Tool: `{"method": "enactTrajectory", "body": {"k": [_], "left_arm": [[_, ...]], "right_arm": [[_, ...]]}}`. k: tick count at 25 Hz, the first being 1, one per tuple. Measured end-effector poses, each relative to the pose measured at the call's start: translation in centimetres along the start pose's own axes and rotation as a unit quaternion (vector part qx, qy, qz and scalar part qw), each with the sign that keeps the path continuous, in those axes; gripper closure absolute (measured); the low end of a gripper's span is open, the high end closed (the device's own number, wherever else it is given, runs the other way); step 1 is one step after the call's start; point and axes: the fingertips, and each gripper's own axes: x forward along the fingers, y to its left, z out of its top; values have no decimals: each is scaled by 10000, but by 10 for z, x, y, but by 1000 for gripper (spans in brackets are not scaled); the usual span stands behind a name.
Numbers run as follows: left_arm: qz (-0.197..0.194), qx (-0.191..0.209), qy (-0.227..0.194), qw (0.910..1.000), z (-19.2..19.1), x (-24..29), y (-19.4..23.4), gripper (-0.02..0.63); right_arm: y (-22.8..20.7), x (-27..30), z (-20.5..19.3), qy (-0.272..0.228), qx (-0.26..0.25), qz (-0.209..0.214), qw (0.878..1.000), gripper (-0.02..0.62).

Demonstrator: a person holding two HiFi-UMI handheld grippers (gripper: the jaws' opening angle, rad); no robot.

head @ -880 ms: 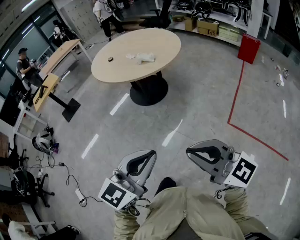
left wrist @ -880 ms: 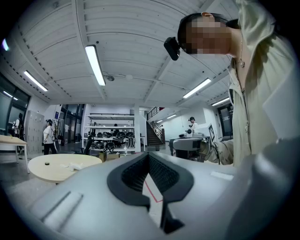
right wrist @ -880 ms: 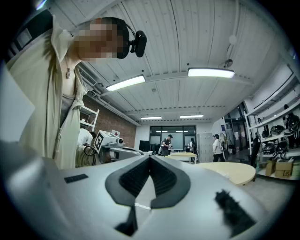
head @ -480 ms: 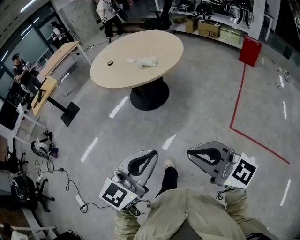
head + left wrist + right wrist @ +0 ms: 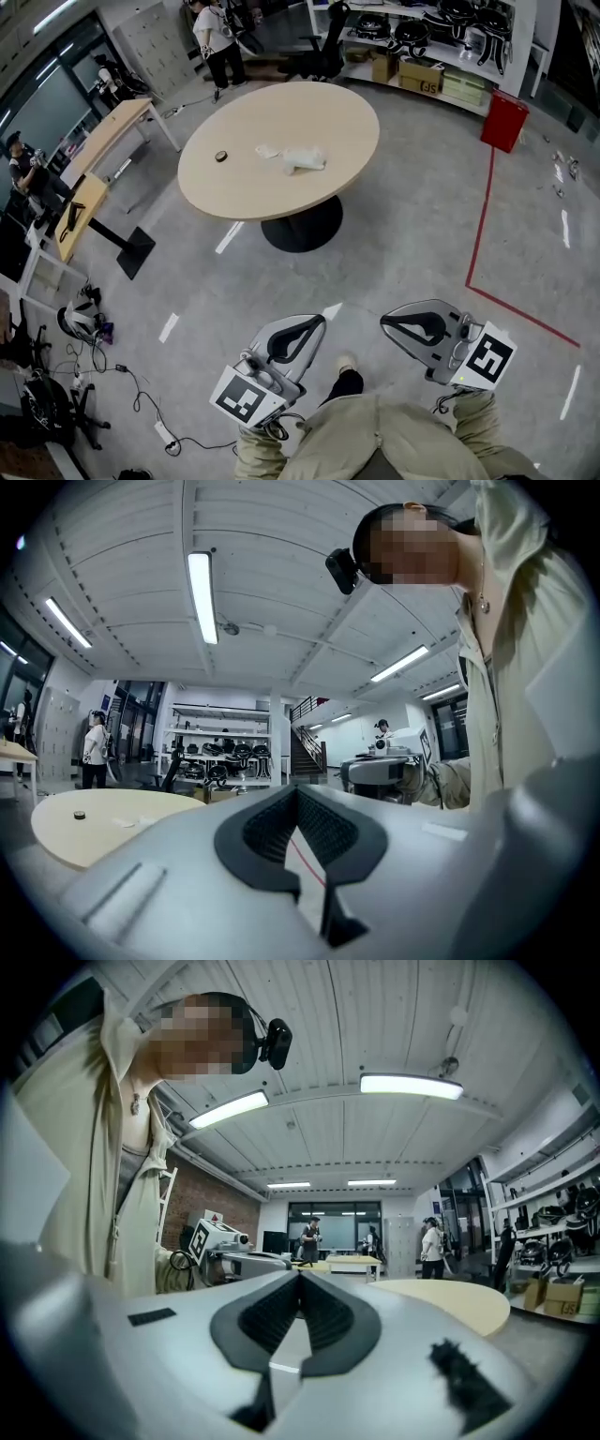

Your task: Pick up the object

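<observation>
1. My left gripper (image 5: 314, 322) is low in the head view, over my beige trouser leg. Its black-padded fingers (image 5: 264, 834) are clenched tip to tip with nothing between them.
2. My right gripper (image 5: 388, 323) is beside it, the two a little apart. Its fingers (image 5: 267, 1321) are also clenched shut and hold nothing.
3. Both grippers are held level and point towards the round beige wooden surface (image 5: 328, 117) on its dark pedestal, which stands well ahead of me across the grey polished floor (image 5: 394, 234).
4. The white crumpled object (image 5: 304, 159) lies near the middle of that surface, well apart from both grippers.
5. Just beside it lies a small flat white scrap (image 5: 267, 150). Further towards the edge sits a small dark round thing (image 5: 221, 157), too small for me to tell what it is.
6. A red tape line (image 5: 480, 220) runs along the floor off to my right.
</observation>
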Motion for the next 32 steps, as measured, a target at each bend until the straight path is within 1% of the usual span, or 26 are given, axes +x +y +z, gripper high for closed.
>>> {"method": "enactTrajectory", "body": {"k": [5,9,14,18,20,22,26,30,32], "left_arm": [[68,-205,169,9996,-8,15,64,600],[37,-175,108,9998,-10,30,103,600],[-82,-295,302,9991,-21,55,133,600],[-86,-351,355,9987,-29,71,154,601],[-35,-332,354,9988,-31,77,168,601],[61,-271,320,9991,-31,85,186,600],[213,-358,449,9981,-30,105,221,601],[399,-389,437,9975,-30,126,255,600],[466,-422,478,9969,-31,139,270,600]], "right_arm": [[-51,44,-3,32,-126,-28,9999,592],[-83,70,-6,-2,-132,-94,9999,592],[-117,84,-19,41,43,-215,9998,592],[-144,98,-17,-158,71,-165,9997,592],[-160,106,-27,2,70,-144,9999,592],[-178,116,-30,41,97,-83,9999,592],[-216,141,-31,6,164,117,9998,592],[-250,153,-58,-43,-224,571,9981,592],[-270,167,-52,29,-75,616,9981,592]]}}
